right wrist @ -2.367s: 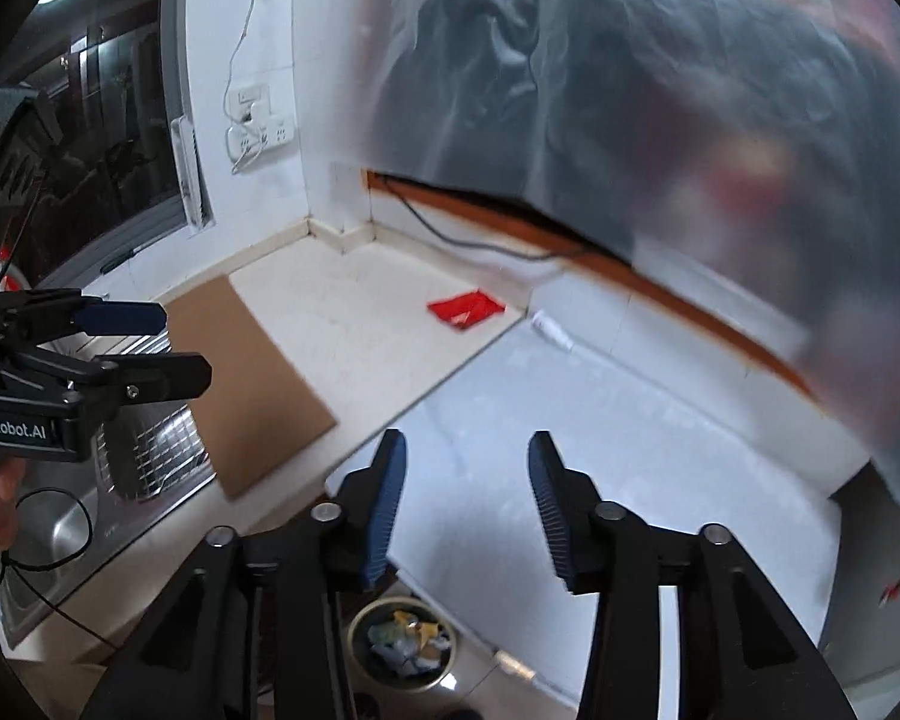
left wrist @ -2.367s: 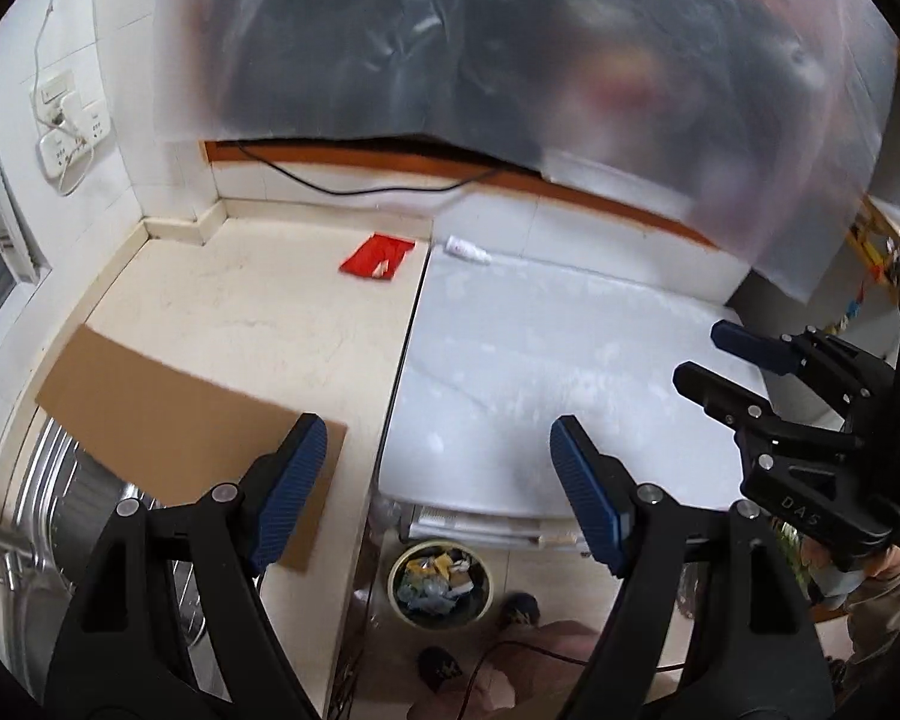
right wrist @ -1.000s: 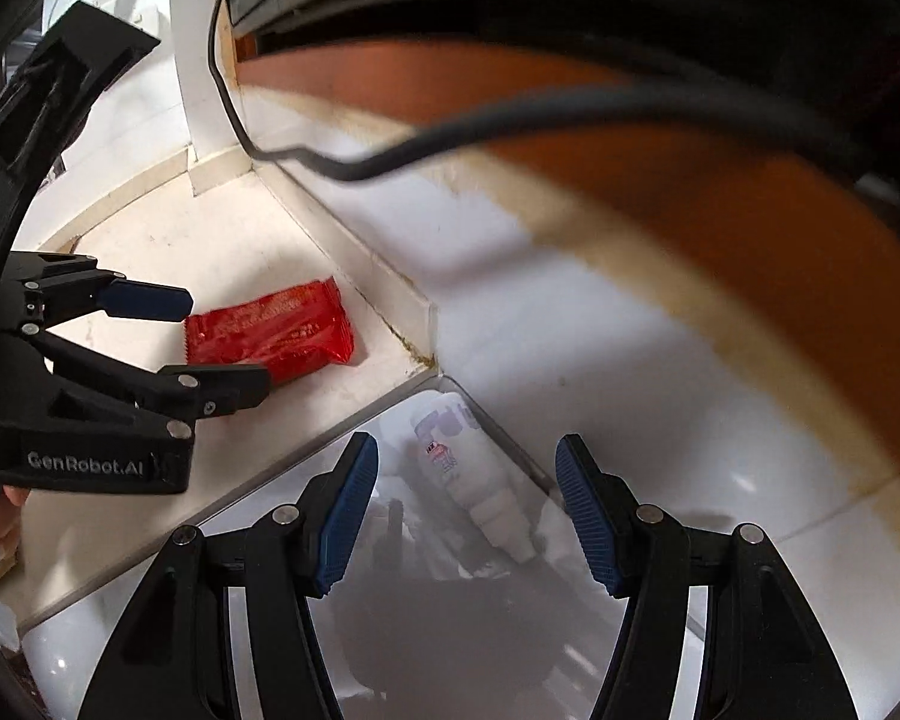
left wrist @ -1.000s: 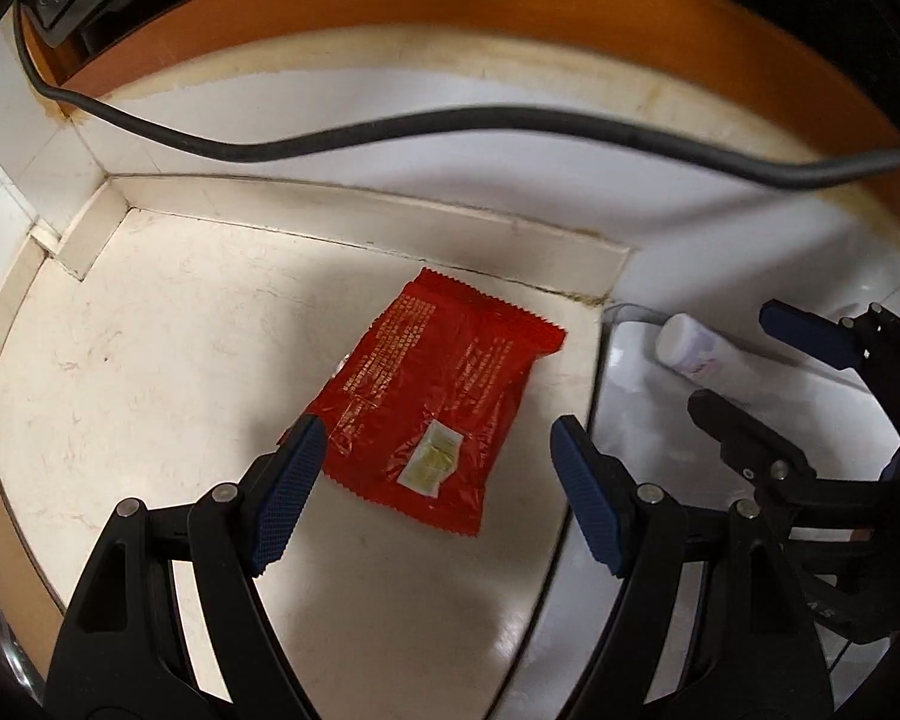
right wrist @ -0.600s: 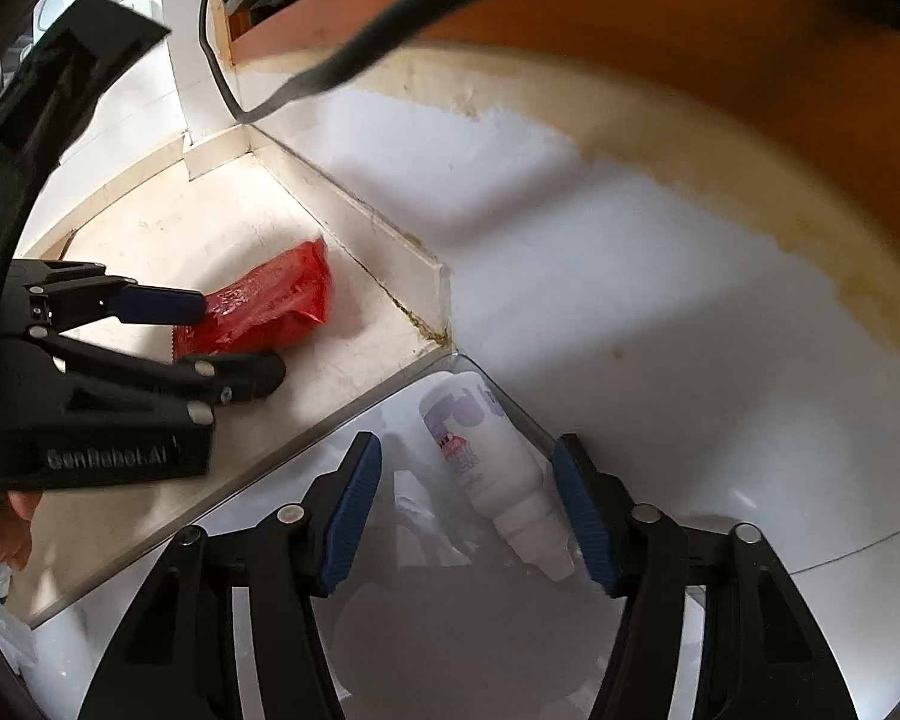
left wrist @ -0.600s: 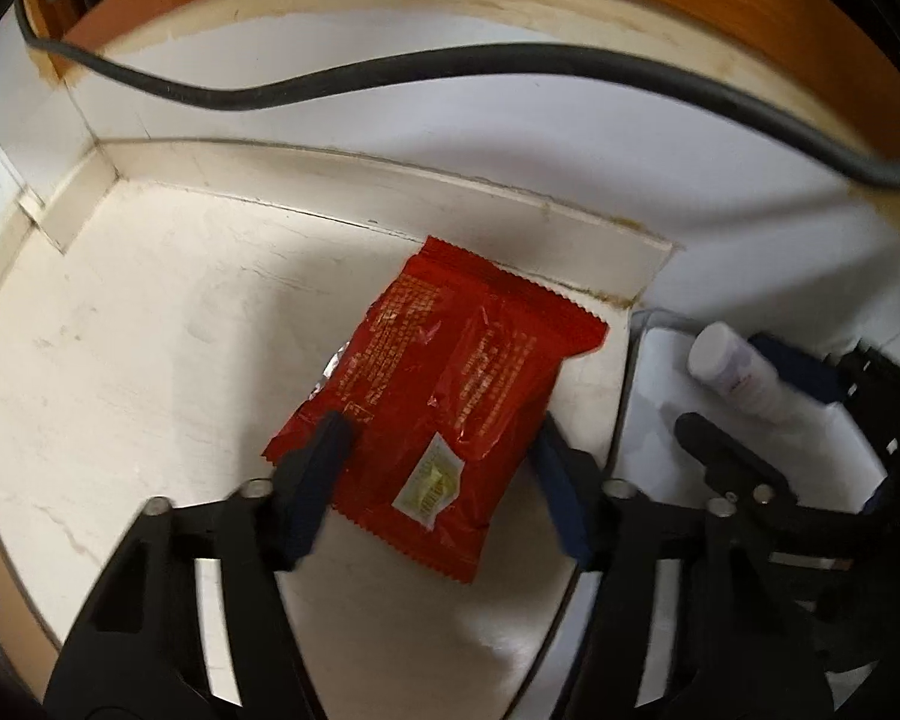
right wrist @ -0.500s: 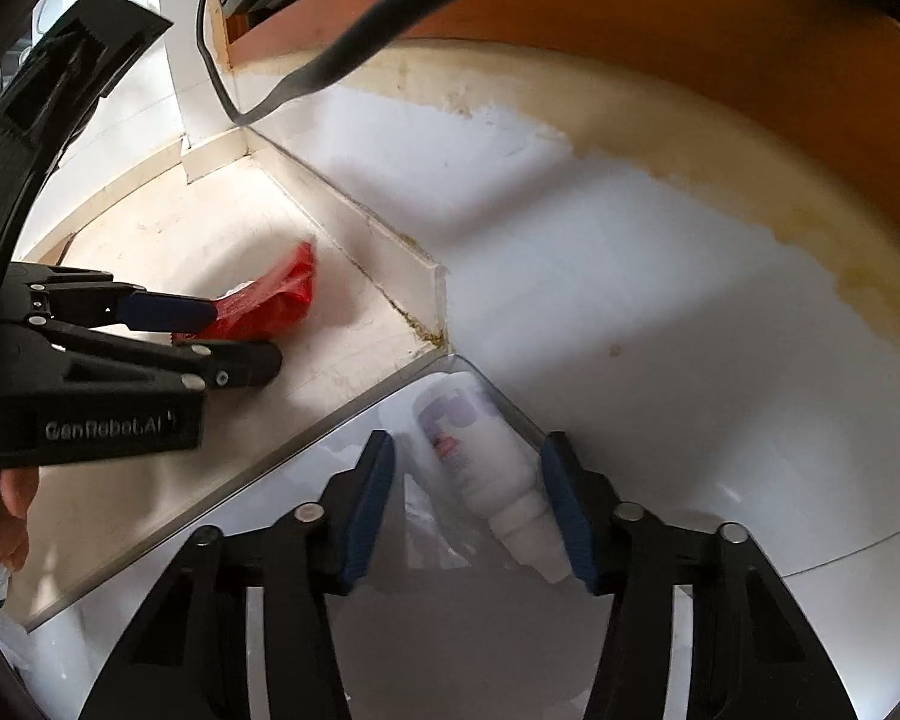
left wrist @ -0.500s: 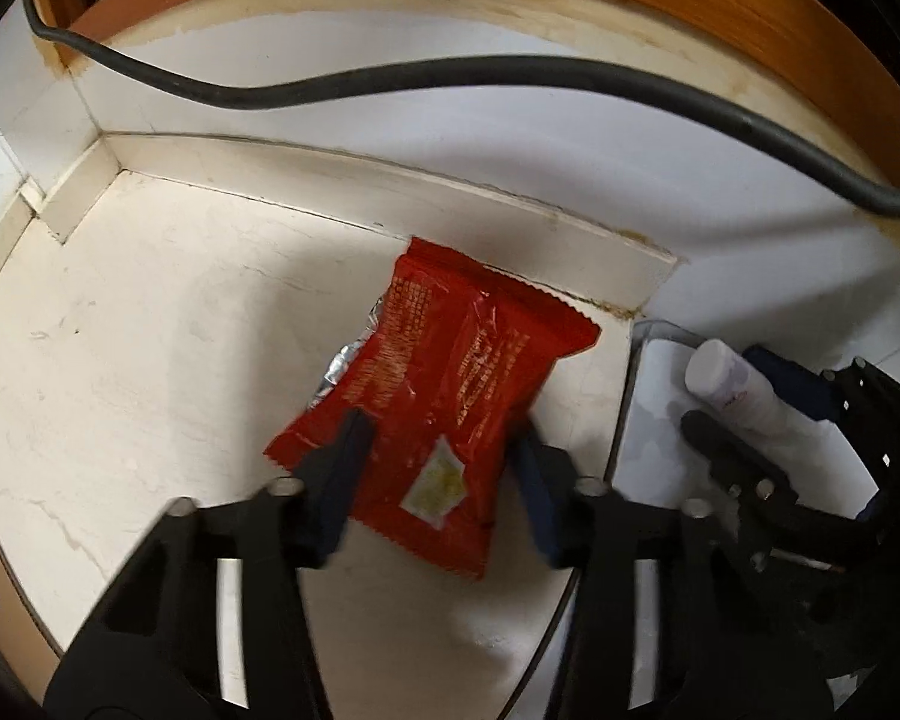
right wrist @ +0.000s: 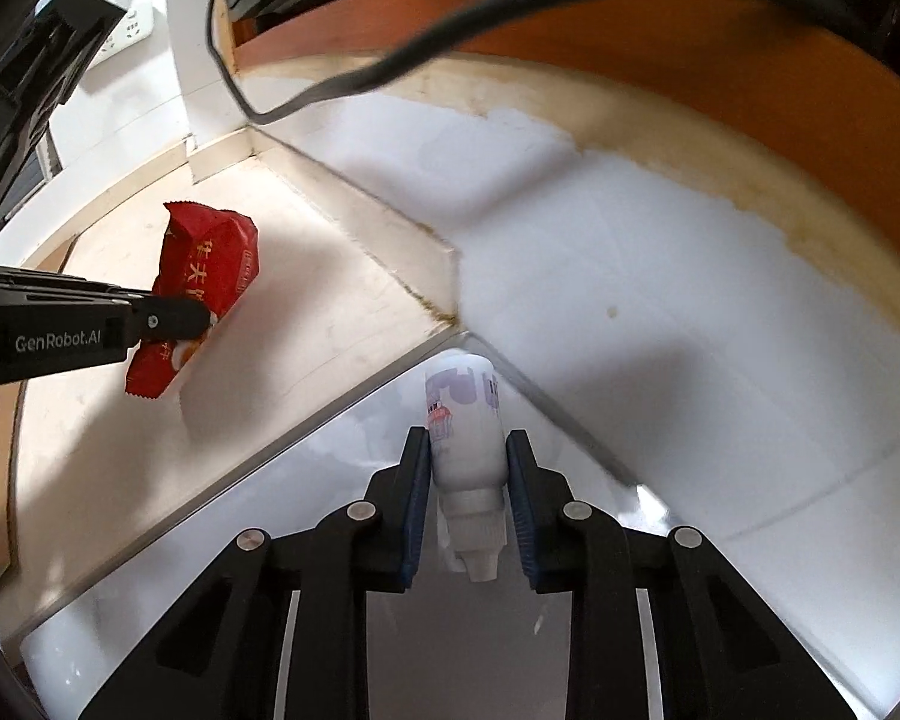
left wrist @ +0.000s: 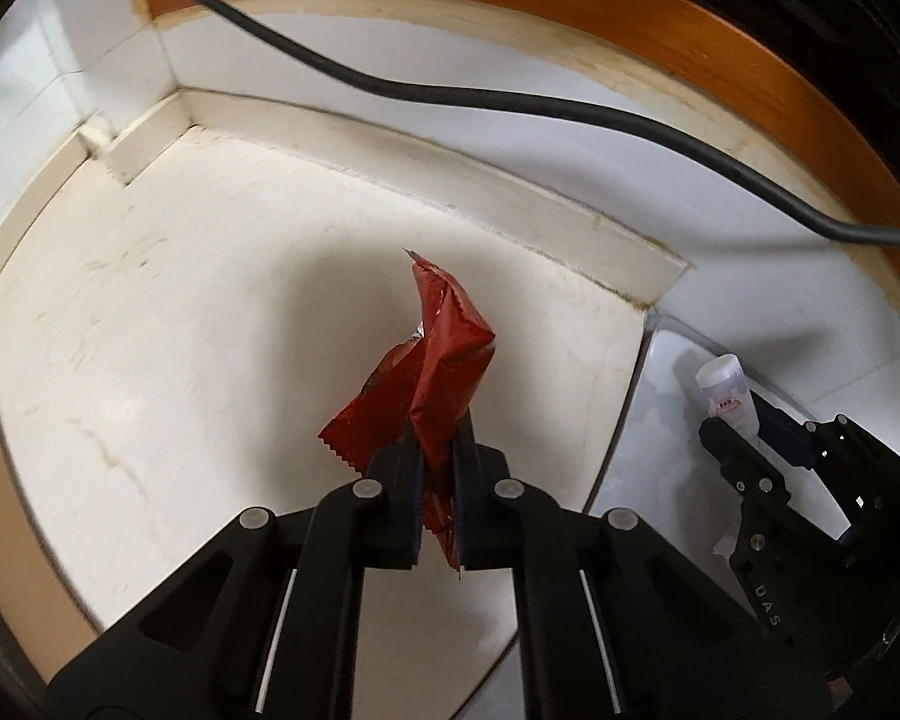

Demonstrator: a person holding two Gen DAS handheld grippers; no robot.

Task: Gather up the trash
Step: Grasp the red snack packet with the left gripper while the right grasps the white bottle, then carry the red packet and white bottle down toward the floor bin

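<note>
Bright red wrapper (left wrist: pixel 444 354), glossy, with a silver foil lining peeking at the fold and gold-yellow characters on its face. White bottle (right wrist: pixel 465 414), printed in pale purple with a small red-and-blue figure. Cream countertop (left wrist: pixel 180 312), faintly streaked. Black cable (left wrist: pixel 510 99) across white wall tile (right wrist: pixel 660 276), yellowed at the top edge, under an orange-brown wood band (left wrist: pixel 570 30). Gripper bodies black, pads dark blue.

Left hand-held gripper (left wrist: pixel 437 480): jaws closed, clamping red wrapper (left wrist: pixel 435 372), raised off surface. Right hand-held gripper (right wrist: pixel 467 501): jaws closed against white bottle (right wrist: pixel 465 420), fingers pointing forward, low.
</note>
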